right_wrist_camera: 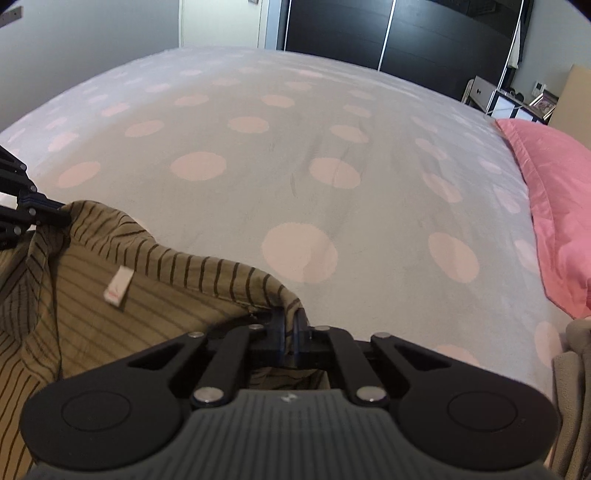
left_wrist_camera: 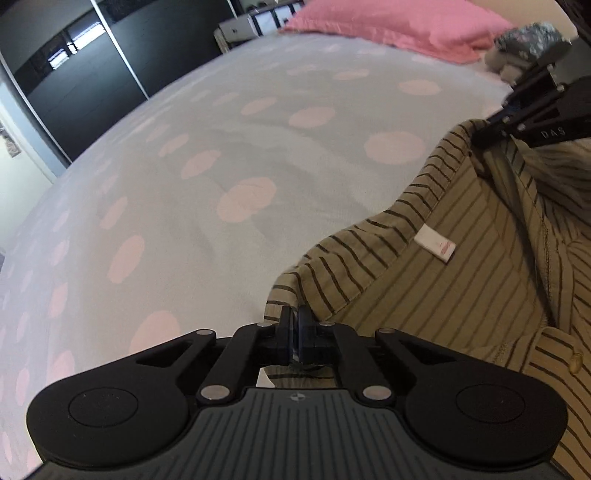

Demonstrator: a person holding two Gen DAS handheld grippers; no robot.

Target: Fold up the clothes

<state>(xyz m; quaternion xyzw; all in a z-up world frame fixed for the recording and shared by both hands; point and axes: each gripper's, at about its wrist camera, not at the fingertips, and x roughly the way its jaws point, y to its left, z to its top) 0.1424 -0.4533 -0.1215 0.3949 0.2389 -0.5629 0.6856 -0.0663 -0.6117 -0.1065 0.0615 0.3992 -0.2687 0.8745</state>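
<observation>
A wide bed covered by a pale grey bedspread with large pink dots (left_wrist_camera: 229, 155) fills both views, with a dark glossy sliding-door wardrobe (left_wrist_camera: 85, 74) standing beyond it. A plump pink pillow (left_wrist_camera: 391, 26) lies at the head of the bed. An olive-tan button-up shirt with thin dark stripes (left_wrist_camera: 472, 266) hangs bunched over the near edge of the bed, collar uppermost and stretched between the two tools. The left gripper (left_wrist_camera: 294, 326) has its black fingers pressed together on one end of the collar. The right gripper (right_wrist_camera: 290, 328) likewise has its fingers clamped on the opposite collar end. A small white neck label with red print (left_wrist_camera: 435, 246) sits inside the collar, between the two grips.
</observation>
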